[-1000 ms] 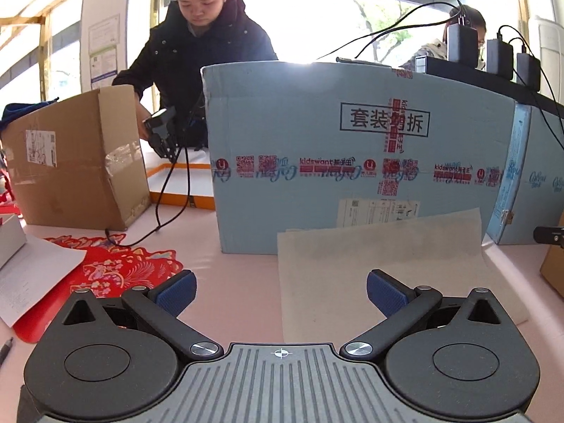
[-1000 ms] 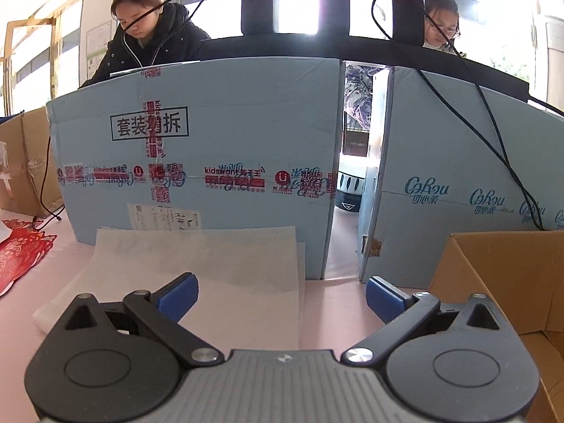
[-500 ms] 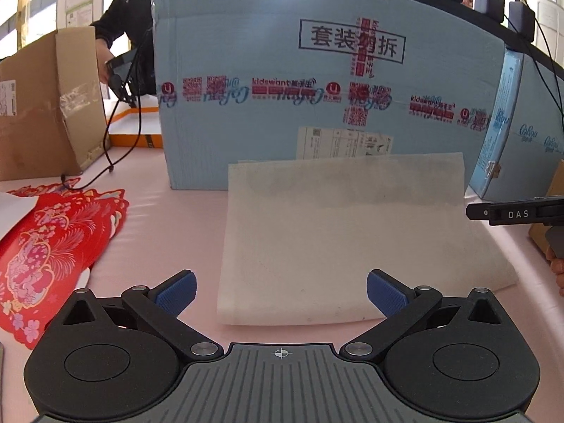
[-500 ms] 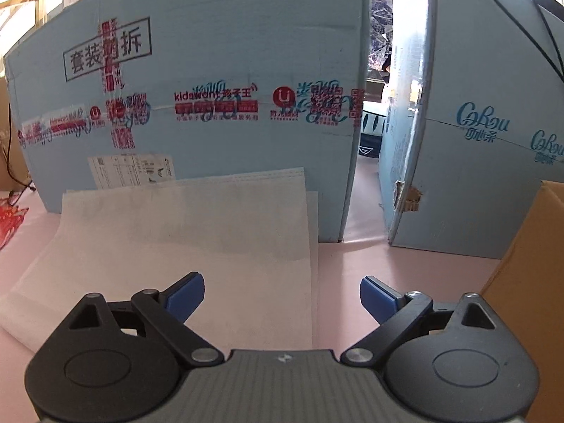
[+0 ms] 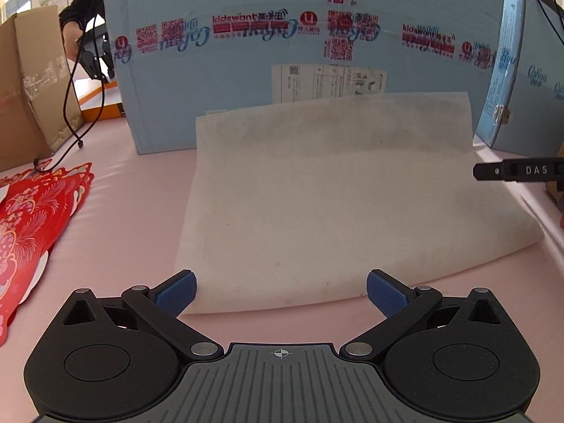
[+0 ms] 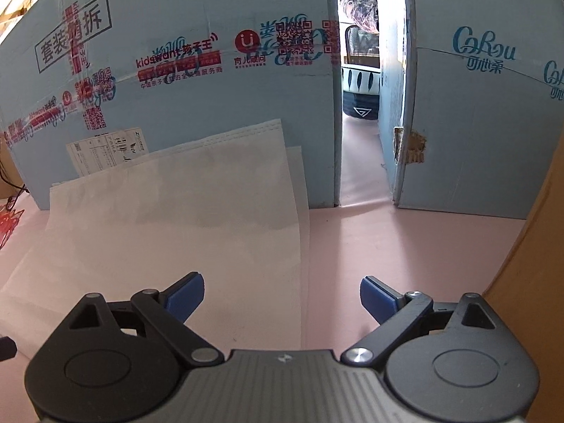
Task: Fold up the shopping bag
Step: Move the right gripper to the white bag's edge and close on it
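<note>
Left gripper: jaws spread wide, nothing between the blue pads; it hangs over the near edge of the shopping bag, tilted down toward it.
Right gripper: released, jaws wide apart and empty; its left pad sits above the bag's right-hand strip, its right pad above bare tabletop. In the left wrist view its black finger marked DAS pokes in from the right edge.
Shopping bag: a white non-woven bag, lying flat on the pink table; its far end rises up against the blue carton, its near edge lies close to the table's near side. In the right wrist view a narrower under-layer shows along its right side.
Blue carton: stands upright behind the bag, printed with red tape and a white shipping label.
Second blue carton: right of the first, a narrow gap between them.
Brown cardboard box: far left corner of the table.
Brown box edge: at the right side, near the right gripper.
Red paper cutouts: along the table's left edge, well apart from the bag.
Black cable: hangs down in front of the brown box.
Person in dark sleeve: behind the cartons at the far left, holding a black device.
</note>
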The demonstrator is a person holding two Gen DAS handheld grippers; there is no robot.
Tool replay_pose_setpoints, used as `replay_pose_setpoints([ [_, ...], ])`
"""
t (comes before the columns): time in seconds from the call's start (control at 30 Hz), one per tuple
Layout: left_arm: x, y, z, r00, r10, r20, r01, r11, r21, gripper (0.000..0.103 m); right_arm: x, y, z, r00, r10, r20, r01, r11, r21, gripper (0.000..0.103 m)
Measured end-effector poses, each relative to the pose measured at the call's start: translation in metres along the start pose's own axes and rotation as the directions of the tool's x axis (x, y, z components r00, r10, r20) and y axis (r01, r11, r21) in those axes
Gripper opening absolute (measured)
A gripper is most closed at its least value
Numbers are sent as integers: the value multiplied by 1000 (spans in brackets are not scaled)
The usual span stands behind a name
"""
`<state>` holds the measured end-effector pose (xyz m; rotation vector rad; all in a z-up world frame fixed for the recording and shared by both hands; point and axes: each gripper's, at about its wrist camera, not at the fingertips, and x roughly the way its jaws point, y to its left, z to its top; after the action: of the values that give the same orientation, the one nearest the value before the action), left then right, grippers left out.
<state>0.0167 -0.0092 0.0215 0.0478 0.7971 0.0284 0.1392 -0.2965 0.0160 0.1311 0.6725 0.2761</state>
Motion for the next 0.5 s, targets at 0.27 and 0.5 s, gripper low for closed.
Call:
replay_pose_setpoints([
  [0.27,5,1,-3,1000,4,-20,-4,1000,7,103,16,6,0,999,44,-24,-45,999,-16,76],
  [0.5,4,4,-2,1000,22,-17,-22,1000,13,103,4,-4,0,995,81,-65,-76,994,82,17],
])
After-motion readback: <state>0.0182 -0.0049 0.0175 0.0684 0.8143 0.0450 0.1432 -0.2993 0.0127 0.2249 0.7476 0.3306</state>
